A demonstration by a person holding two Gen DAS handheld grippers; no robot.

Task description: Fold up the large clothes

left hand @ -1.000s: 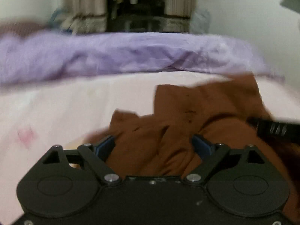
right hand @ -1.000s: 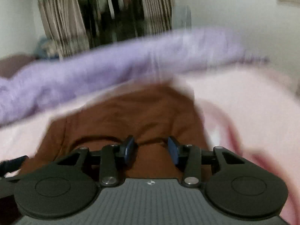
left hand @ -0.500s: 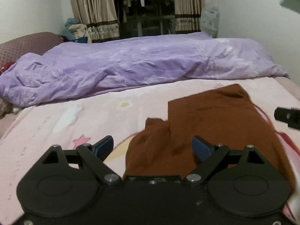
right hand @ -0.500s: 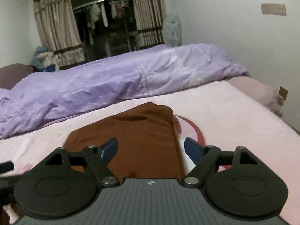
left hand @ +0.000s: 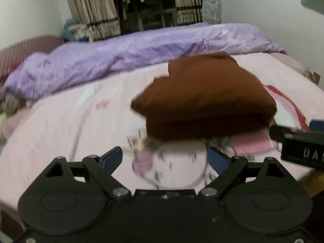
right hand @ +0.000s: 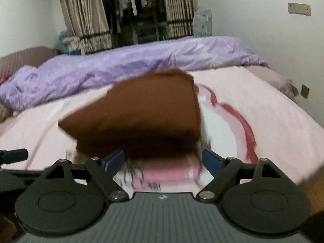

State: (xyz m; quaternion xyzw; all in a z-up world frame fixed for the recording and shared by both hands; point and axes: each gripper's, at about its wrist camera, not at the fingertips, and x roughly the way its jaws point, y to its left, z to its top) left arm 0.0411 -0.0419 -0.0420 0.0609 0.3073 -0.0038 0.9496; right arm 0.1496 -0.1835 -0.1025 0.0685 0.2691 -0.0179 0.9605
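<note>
Since the brown garment (left hand: 204, 99) already lies doubled over near the middle of the bed (left hand: 60, 125), a little toward the bed's right edge, the left wrist view shows the left gripper (left hand: 165, 158) drawn clear of it, jaws spread wide with only the pink sheet between the blue pads. Nothing is held; I judge the fold was laid down and the tool pulled toward the near edge of the bed to take stock or pick a new hem. At the right of this view a black finger of the right gripper (left hand: 293, 135) pokes in beside the garment's near right corner. Behind, a purple duvet (left hand: 141, 50) is heaped along the far edge of the bed. Compared with a second ago, when the garment lay rumpled between these jaws and spread wider, it now sits further off and compact.

From the right wrist view, the right gripper (right hand: 163, 161) has its jaws opening to their widest, nothing between them but sheet, the garment's (right hand: 141, 113) thick folded edge just beyond the pads. A second ago the jaws stood much narrower, right at the cloth; the release looks deliberate, letting the fold settle. The left gripper's fingertip (right hand: 14, 155) shows at the left.
</note>
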